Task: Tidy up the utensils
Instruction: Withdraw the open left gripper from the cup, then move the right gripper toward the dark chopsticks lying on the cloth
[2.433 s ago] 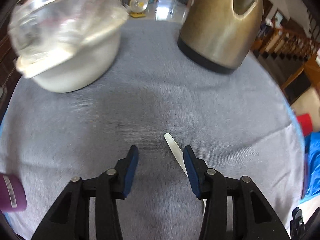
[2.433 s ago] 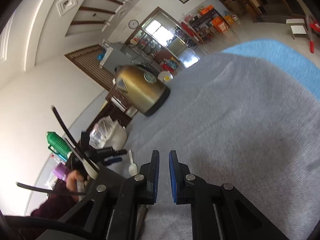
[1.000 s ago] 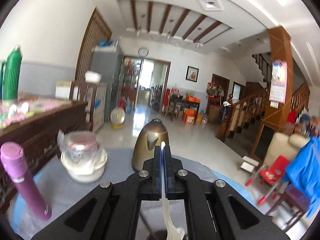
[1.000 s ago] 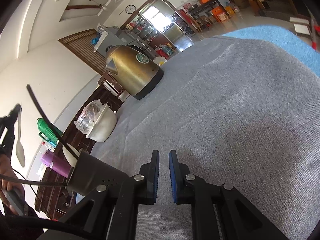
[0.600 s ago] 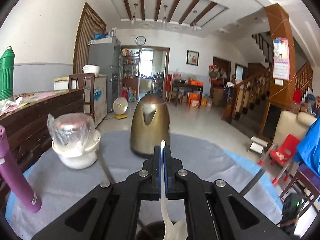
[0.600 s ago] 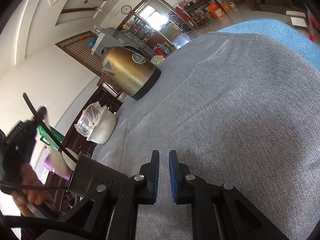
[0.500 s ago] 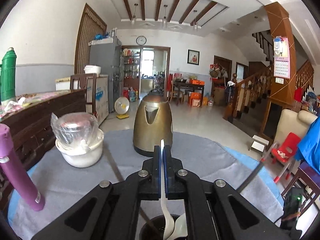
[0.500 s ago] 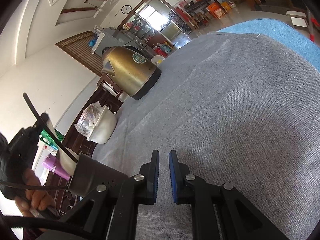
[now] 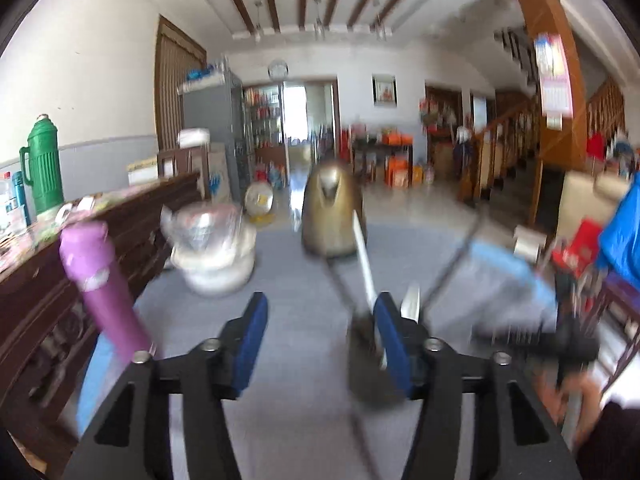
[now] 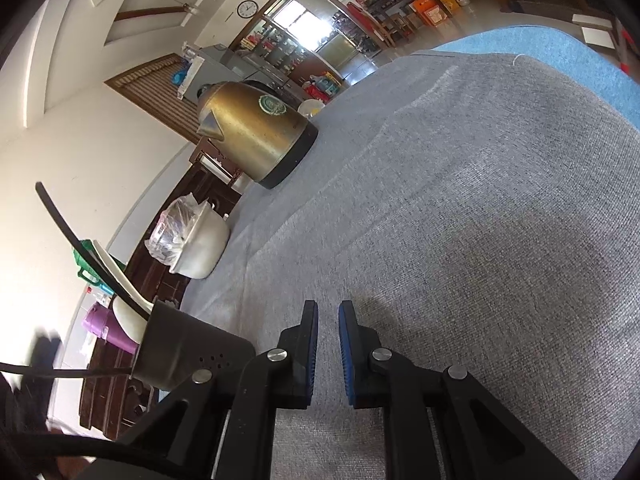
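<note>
My left gripper [image 9: 320, 308] is opening its jaws, and nothing is pressed between the blue pads. The white spoon [image 9: 363, 258] stands free in the dark utensil cup [image 9: 366, 364], its handle leaning close to the right finger. Thin black utensils [image 9: 452, 264] stick out of the same cup. In the right wrist view the cup [image 10: 180, 352] holds the white spoon [image 10: 120, 276] and a black handle [image 10: 64, 220]. My right gripper [image 10: 328, 344] rests shut and empty over the grey cloth, to the right of the cup.
A gold kettle [image 10: 256, 128] and a white bowl with a plastic-wrapped lid [image 10: 196, 244] stand farther back on the grey cloth [image 10: 480, 200]. A purple bottle [image 9: 100, 284] stands at the left edge. A person's hand [image 9: 580, 396] shows at the right.
The left gripper lowered the white spoon into the dark cup, then its jaws parted and let the spoon go. The left view is now blurred by motion. The right gripper kept still.
</note>
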### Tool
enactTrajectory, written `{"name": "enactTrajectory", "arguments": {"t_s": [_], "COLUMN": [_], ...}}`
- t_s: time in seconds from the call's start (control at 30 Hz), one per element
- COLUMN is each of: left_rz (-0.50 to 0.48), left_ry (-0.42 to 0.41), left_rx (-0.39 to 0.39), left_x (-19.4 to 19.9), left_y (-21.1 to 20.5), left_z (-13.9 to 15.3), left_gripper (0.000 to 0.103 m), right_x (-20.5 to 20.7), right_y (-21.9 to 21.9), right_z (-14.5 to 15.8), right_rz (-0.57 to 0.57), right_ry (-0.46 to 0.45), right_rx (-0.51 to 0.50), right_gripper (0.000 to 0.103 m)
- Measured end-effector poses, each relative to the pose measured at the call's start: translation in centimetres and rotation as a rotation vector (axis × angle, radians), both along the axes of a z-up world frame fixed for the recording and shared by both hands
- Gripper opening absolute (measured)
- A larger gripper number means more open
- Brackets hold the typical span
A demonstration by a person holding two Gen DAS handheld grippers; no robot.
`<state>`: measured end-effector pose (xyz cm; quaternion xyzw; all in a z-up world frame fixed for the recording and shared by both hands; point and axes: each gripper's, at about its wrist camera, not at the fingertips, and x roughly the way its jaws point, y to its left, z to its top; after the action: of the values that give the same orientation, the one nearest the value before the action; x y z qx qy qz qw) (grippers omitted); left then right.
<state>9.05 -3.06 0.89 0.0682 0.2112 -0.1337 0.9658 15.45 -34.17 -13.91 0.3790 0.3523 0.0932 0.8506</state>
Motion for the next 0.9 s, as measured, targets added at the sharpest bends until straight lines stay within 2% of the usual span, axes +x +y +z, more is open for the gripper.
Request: {"name": "enactTrajectory", "arguments": {"t_s": [0.07, 0.27, 0.47, 0.5, 0.57, 0.6, 0.67, 0.73, 0.8, 0.9], "left_rz": [-0.002, 0.009, 0.020, 0.020, 0.020, 0.019, 0.017, 0.020, 0.031, 0.053], "left_ry": [0.078, 0.317, 0.441, 0.449, 0.446, 0.439, 0.421, 0.407, 0.400, 0.393], "left_rx": [0.015, -0.036, -0.046, -0.051, -0.051, -0.047, -0.029, -0.020, -0.017, 0.004], "left_x": [-1.0, -2.1, -1.6, -1.6, -2.1, -2.3, -2.7, -3.1, -3.2, -3.2], "left_y": [0.5, 1.8, 2.4, 2.5, 2.5, 2.5, 2.4, 2.5, 2.7, 2.9], "left_z": [-1.9, -6.1, -8.1, -8.3, -8.5, -8.4, -8.4, -8.2, -8.1, -7.8], "left_gripper": [0.063, 0.063, 0.063, 0.063, 0.063, 0.063, 0.063, 0.063, 0.064, 0.064], "right_x": [0.0, -0.4, -3.0, -3.9, -5.2, -5.8, -7.0, -7.9, -8.8, -9.9], "right_y": [0.1, 0.3, 2.4, 2.7, 3.2, 3.4, 4.0, 4.7, 5.6, 7.0], "right_z": [0.0, 0.3, 1.3, 1.2, 1.0, 1.1, 1.5, 1.8, 2.1, 3.0], "right_rz": [0.000, -0.023, 0.017, 0.019, 0.034, 0.039, 0.039, 0.054, 0.055, 0.052], "right_ry": [0.007, 0.007, -0.003, -0.003, 0.003, -0.003, -0.013, -0.020, -0.038, -0.082], "right_rx": [-0.006, -0.043, -0.131, -0.116, -0.092, -0.089, -0.110, -0.121, -0.132, -0.181], "right_gripper": [0.014, 0.016, 0.017, 0.021, 0.022, 0.022, 0.028, 0.043, 0.065, 0.065]}}
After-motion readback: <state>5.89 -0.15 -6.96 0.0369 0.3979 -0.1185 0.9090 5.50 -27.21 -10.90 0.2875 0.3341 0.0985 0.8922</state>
